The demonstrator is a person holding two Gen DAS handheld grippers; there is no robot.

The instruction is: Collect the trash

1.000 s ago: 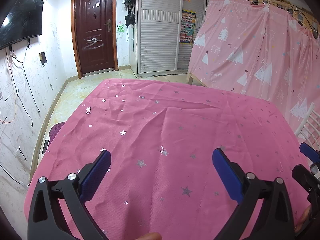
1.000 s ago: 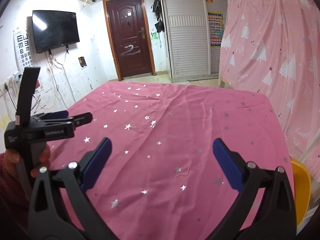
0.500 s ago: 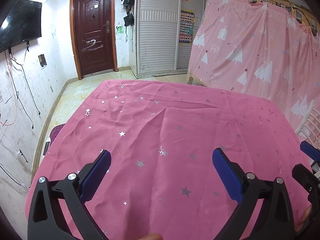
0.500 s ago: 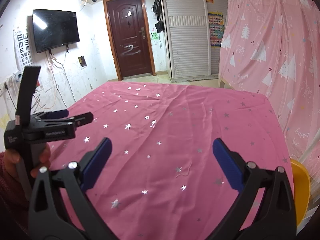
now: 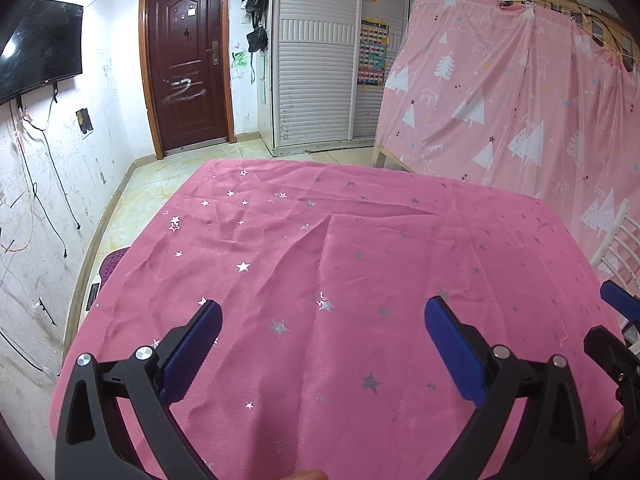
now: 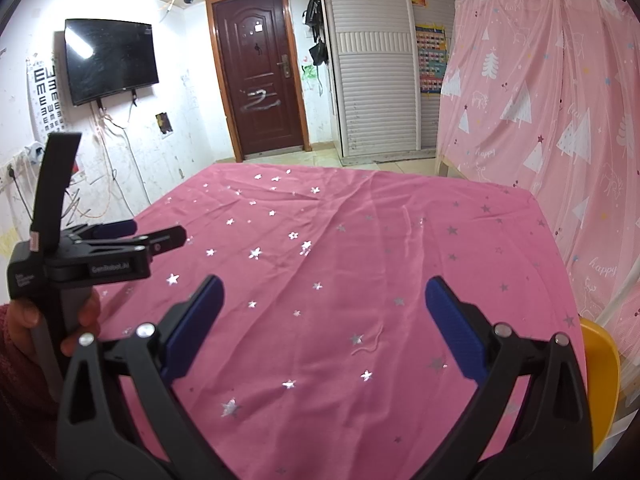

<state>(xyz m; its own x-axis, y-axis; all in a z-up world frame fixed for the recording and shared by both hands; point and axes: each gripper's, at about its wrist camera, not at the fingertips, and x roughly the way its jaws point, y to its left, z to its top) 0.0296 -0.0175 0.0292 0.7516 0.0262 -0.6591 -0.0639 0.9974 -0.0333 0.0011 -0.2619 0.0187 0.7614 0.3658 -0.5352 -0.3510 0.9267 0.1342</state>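
Observation:
No trash shows in either view. A table under a pink star-print cloth (image 5: 340, 264) (image 6: 360, 260) fills both views. My left gripper (image 5: 322, 312) hovers open over the near part of the cloth, nothing between its blue pads. My right gripper (image 6: 322, 292) is open too, above the cloth's near side. In the right wrist view the left gripper's body (image 6: 92, 256) stands at the left edge, held by a hand (image 6: 80, 320) in a dark red sleeve. In the left wrist view a blue pad of the right gripper's fingers (image 5: 620, 304) shows at the right edge.
A pink curtain with white trees (image 5: 520, 112) (image 6: 560, 100) hangs along the right. A yellow chair (image 6: 600, 372) stands at the table's right side, and a white rack (image 5: 616, 240) beyond it. A brown door (image 5: 186, 64), white shutter wardrobes (image 5: 320, 64) and a wall television (image 6: 110, 60) lie at the back.
The left wrist view has shifted slightly, with the table's far edge a little lower in frame. The right gripper has not moved. Both stay open.

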